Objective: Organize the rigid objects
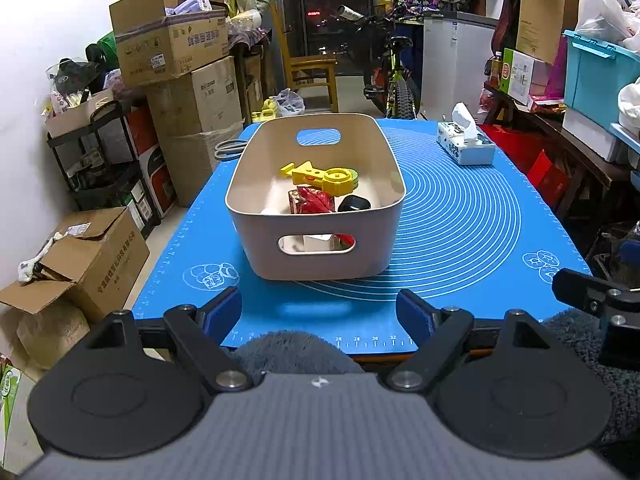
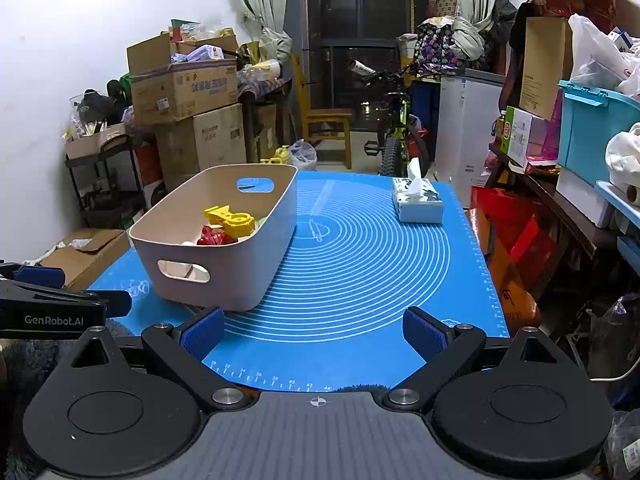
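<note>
A beige plastic bin with cut-out handles stands on the blue mat. Inside it lie a yellow plastic tool, a red packet, a black object and something white. My left gripper hovers open over the mat's near edge, just short of the bin, nothing between its blue pads. In the right wrist view my right gripper is open and empty too, to the right of the bin. The left gripper shows at that view's left edge.
A tissue box sits at the mat's far right. Grey scissors lie beyond the bin's far left corner. Cardboard boxes crowd the left, a bicycle stands behind, shelves and a teal crate fill the right.
</note>
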`<state>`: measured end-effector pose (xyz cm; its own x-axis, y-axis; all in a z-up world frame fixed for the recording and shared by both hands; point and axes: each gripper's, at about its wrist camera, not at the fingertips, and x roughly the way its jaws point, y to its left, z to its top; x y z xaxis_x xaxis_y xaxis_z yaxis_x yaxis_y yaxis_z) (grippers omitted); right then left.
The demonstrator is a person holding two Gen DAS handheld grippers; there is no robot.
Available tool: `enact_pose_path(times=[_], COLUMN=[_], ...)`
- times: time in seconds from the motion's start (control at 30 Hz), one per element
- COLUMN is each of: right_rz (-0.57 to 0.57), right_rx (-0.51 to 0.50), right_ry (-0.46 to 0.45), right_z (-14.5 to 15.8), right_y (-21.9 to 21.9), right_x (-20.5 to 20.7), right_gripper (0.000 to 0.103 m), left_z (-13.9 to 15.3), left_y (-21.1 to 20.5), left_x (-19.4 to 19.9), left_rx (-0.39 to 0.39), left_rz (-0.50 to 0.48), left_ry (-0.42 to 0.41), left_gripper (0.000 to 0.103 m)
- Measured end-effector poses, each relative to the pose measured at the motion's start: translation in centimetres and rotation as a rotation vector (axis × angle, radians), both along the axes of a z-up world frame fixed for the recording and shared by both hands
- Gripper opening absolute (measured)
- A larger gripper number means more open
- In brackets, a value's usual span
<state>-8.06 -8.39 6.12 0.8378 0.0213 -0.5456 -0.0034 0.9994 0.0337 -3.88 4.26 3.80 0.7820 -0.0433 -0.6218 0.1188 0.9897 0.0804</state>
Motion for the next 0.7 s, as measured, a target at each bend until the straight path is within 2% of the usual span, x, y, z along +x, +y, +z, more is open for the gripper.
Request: enact_pose_path(times=[0.7], right_rz=[0.005], right_rx=[-0.002], right_ry=[0.002], right_z=[0.01], right_y=[0.23], right_x=[0.07], right_gripper=[0.096], left_z=[0.25], left_y=[0.29], left_x=[0.03], left_rx=[-0.002], left_rz=[0.001], left_ry=[-0.005], left_gripper=[0.085])
